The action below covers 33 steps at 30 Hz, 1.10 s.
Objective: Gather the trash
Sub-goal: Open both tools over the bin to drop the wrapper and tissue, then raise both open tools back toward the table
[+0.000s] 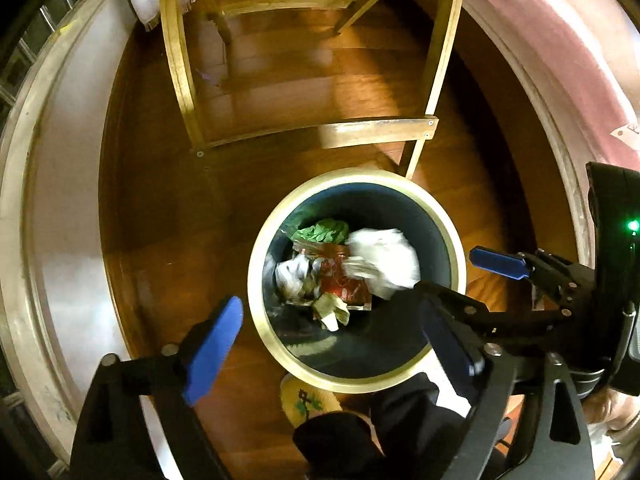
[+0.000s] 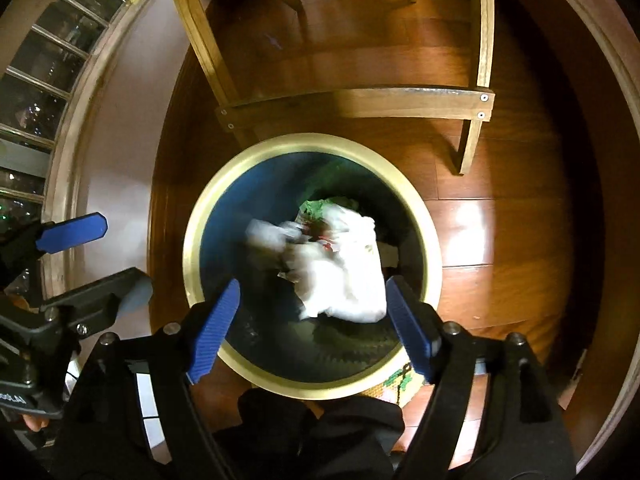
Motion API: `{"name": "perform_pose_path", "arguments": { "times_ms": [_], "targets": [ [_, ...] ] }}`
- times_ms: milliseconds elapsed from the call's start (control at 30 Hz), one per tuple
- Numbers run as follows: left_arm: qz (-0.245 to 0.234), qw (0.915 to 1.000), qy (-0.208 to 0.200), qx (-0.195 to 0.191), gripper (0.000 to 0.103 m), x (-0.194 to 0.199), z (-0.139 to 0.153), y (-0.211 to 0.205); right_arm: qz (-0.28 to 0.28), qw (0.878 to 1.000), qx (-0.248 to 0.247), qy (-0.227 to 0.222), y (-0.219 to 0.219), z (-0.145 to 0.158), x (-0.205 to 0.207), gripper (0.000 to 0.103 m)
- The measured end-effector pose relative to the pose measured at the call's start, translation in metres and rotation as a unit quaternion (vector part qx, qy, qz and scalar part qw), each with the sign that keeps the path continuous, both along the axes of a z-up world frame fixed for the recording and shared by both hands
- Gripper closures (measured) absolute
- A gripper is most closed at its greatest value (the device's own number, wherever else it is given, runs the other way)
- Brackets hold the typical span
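Both tools (image 1: 332, 344) (image 2: 312, 320) agape, empty, above upright bin (image 2: 208, 216) (white wad (image 2: 344, 272) blurred, axis unclear).

Both wrist cameras look steeply downward from above the round dark bin with the brass-coloured rim (image 1: 448, 236) (image 2: 200, 232), which serves as the landmark.

The left wrist view stands back from the bin toward the person and to its left; the bin sits low and right of centre, fairly near.

The right wrist view is closer and more directly overhead; the bin fills the middle of the frame.

Shared ground: the bin and its contents, the light wooden chair frame (image 1: 376, 130) (image 2: 360, 100) beyond the bin, and the brown wooden plank floor (image 1: 160, 240) (image 2: 500, 240) around it. Each view also catches the other gripper at its edge.
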<state>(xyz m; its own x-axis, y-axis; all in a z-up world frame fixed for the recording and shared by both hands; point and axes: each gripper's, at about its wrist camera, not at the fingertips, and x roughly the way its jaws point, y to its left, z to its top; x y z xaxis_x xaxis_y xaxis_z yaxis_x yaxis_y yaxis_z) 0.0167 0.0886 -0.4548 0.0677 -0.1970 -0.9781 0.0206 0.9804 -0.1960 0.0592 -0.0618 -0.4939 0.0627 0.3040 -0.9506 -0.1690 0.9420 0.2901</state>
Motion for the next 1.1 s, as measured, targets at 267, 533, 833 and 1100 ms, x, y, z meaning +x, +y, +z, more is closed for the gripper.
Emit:
{"name": "perform_pose_path", "arguments": {
  "times_ms": [267,533,833,1100],
  "targets": [
    [0.006,0.9999,-0.009,0.006,0.01,0.004,0.034,0.004,-0.019,1.0,0.0,-0.002,-0.012,0.037,-0.01,0.028],
    [0.002,0.9997,-0.006,0.024,0.01,0.005,0.093,-0.003,-0.034,0.999,0.0,-0.002,-0.023,0.107,-0.02,0.028],
    [0.026,0.999,-0.034,0.009,0.01,-0.003,0.226,0.002,-0.045,0.998,0.011,-0.033,-0.036,0.238,-0.026,0.028],
    [0.043,0.9948,-0.092,0.011,0.01,-0.005,0.358,0.015,-0.022,0.996,0.029,-0.083,-0.039,0.364,-0.029,0.028]
  ]
}}
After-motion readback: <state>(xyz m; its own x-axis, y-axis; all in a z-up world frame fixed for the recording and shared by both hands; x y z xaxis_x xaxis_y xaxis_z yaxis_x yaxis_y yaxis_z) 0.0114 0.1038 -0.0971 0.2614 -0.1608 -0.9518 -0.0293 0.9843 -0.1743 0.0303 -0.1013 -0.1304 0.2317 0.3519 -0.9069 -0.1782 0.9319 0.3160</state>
